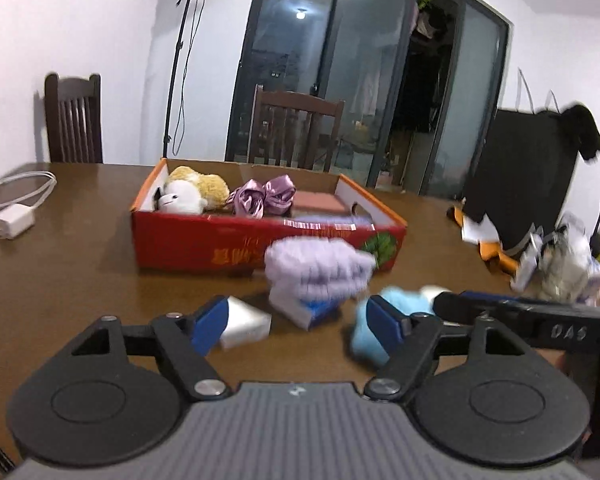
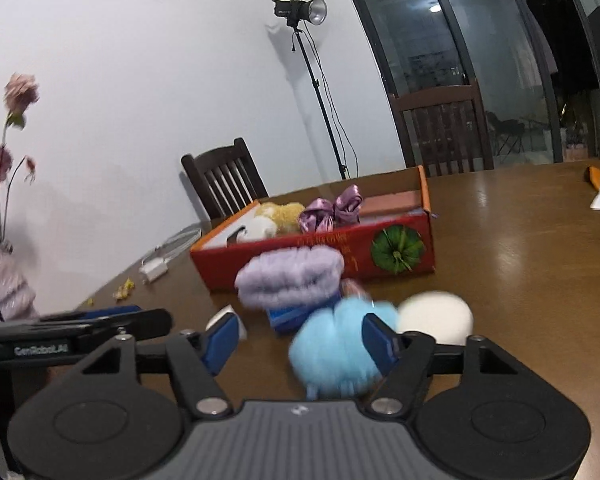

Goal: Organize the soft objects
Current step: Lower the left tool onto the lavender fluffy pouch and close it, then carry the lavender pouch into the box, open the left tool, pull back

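The left hand-held gripper (image 1: 296,322) hovers level, its jaws spread wide with nothing between them. The right hand-held gripper (image 2: 300,342) is likewise agape, tilted sideways.

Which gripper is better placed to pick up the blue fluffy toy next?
Right. The right gripper is open with the blue toy between its fingers; the left gripper faces the purple bundle instead.

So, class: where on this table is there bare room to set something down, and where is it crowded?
Bare wood lies between the charger and the red box, and right of the box. It is crowded in front of the box: purple fluffy item, blue pompom, white ball.
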Demonstrator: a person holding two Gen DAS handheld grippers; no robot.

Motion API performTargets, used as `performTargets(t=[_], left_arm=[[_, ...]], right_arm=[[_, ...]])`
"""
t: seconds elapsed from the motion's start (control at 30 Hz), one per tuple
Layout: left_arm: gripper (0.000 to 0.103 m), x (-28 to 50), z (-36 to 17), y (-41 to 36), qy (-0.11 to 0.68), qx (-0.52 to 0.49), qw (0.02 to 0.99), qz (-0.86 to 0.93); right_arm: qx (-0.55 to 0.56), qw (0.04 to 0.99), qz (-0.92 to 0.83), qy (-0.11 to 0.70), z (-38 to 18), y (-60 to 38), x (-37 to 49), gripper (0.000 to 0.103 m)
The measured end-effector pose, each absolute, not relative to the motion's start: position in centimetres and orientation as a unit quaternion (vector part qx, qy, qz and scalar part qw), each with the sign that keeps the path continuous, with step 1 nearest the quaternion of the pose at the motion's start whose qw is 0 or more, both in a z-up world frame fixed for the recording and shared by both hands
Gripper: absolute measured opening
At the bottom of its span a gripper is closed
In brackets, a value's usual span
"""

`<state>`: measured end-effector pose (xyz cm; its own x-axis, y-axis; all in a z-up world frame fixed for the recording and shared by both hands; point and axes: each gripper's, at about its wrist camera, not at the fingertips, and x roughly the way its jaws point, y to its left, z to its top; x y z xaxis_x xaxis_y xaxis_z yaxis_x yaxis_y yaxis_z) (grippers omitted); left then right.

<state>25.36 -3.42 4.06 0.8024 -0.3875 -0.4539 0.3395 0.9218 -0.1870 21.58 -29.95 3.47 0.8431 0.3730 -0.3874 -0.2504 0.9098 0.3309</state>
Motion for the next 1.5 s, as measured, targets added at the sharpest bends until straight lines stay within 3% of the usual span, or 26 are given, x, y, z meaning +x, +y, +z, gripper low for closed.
performTargets(t=[0.23, 0.43, 0.5, 0.57, 1.0, 1.27, 1.5], left_arm=[[0.057, 34.0, 2.9, -4.1, 0.291, -0.113, 0.928, -0.201], [0.048, 37.4, -0.9, -3.3, 0.344, -0.190, 0.891, -0.228], [0.040, 37.4, -1.3, -2.9, 0.349, -0.217, 0.879, -0.241], [0.038, 37.3, -1.3, -2.8, 0.347, -0.215, 0.881, -0.239], [0.028, 36.2, 0.1, -3.9, 0.318, -0.175, 0.903, -0.230], [0.027, 24.0, 5.0, -1.9, 0.265, -0.153, 0.921, -0.241], [0.027, 18.2, 1.4, -1.1, 0.329, -0.142, 0.907, -0.223]], right_arm=[[0.209, 0.938, 0.149, 0.234, 2.2, -30.4, 30.6, 0.057], [0.231, 0.921, 0.167, 0.265, -0.1, -29.6, 34.0, 0.040], [0.227, 0.919, 0.164, 0.278, -0.8, -29.3, 34.2, 0.027], [0.231, 0.920, 0.166, 0.271, -0.9, -29.2, 34.0, 0.024], [0.200, 0.932, 0.168, 0.251, -0.4, -28.4, 33.6, 0.017], [0.186, 0.940, 0.207, 0.197, 4.0, -26.2, 23.7, 0.016], [0.182, 0.922, 0.207, 0.271, 0.6, -24.4, 17.2, 0.016]])
